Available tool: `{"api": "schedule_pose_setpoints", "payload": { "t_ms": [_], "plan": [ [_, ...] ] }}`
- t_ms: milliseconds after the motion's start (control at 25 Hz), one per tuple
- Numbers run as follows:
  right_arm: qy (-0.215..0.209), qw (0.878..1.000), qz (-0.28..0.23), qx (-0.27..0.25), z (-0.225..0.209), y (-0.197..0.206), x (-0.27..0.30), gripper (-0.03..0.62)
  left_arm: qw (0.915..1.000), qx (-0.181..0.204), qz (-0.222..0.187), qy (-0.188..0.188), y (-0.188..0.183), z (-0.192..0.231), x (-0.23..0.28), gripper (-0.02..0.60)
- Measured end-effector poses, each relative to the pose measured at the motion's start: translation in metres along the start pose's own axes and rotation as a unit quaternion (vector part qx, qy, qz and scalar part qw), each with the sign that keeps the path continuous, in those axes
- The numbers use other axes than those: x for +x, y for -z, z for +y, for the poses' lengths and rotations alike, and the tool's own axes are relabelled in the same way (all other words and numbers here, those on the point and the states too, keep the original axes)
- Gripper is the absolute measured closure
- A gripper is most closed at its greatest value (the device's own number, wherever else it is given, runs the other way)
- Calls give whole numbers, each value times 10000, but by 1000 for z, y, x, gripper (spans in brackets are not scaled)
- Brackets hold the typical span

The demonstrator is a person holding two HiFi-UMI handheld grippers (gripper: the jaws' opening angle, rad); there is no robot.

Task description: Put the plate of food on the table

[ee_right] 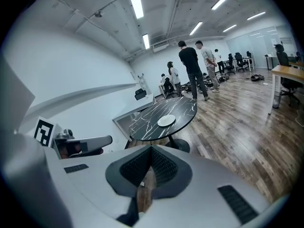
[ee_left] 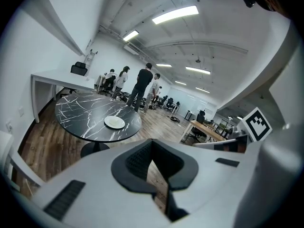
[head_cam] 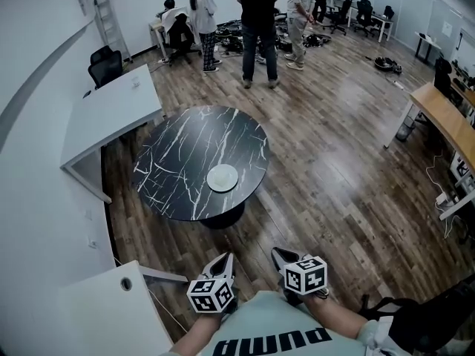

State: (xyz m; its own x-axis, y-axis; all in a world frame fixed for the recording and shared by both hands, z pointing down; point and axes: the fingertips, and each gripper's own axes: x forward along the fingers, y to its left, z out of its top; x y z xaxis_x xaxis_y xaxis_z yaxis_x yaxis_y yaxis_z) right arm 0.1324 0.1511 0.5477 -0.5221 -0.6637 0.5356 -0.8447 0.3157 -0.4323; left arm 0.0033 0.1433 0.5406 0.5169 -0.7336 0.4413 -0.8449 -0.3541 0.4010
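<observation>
- Plate of food: a small round white plate (head_cam: 223,178) lies flat on the round black marble tabletop with white veins (head_cam: 185,150). It sits near the edge closest to the person and a little right of the tabletop's middle.
- Seen from the head view, the plate is straight ahead of both claws and well apart from them, with a stretch of wooden floor (head_cam: 326,184) between.
- It stands almost directly beyond the left claw (head_cam: 225,259), while the right claw (head_cam: 278,254) sits off to the plate's right. The left hand therefore looks slightly nearer, though the difference is small.
- Being round, the plate has no long axis, so any approach from the near edge would meet it alike.
- In the left gripper view the plate (ee_left: 114,122) shows up and to the left of the left claw (ee_left: 152,151). In the right gripper view it (ee_right: 166,121) stands nearly in line beyond the right claw (ee_right: 151,156).
- The plate looks pale and shallow with a faint raised rim. Whether any food is on it is too small to tell, and nothing else stands on the tabletop (ee_right: 147,120).
- Each claw has its dark ribbed pads drawn together, with only a thin slit of floor showing between them and nothing held.
- Both claws are held close to the person's body, pointing forward and somewhat downward.
- Since the plate rests on the tabletop and neither claw carries anything, the placing seems done rather than under way.
</observation>
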Motion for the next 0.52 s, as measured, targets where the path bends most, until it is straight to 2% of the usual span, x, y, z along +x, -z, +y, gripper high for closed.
{"api": "schedule_pose_setpoints", "payload": {
  "t_ms": [520],
  "plan": [
    [-25, 9998, 139, 121, 8, 13, 6, 588, 9998, -2, 140, 138, 5, 3, -2, 575]
  ]
}}
